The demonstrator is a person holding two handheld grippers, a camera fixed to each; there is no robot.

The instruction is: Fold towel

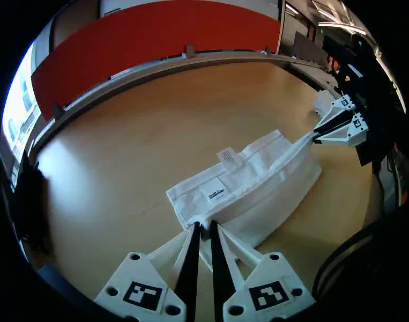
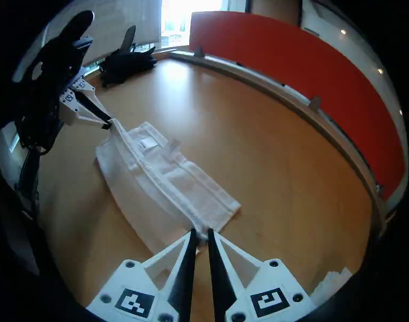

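White towel (image 1: pixel 247 182), ends in 2 grippers (image 1: pixel 203 228) (image 2: pixel 200 233)

This looks like an open-plan office. A broad desk of pale wood (image 1: pixel 150 139) spreads ahead of the left gripper (image 1: pixel 204 228), and a long red divider screen (image 1: pixel 150 37) stands on brackets along the desk's far edge. Far ahead and to that gripper's right, strip lights (image 1: pixel 333 24) run along the ceiling. Far ahead of the right gripper (image 2: pixel 200 233), slightly left, are a bright window (image 2: pixel 191 16) and a dark bundle (image 2: pixel 126 61) on the desk.
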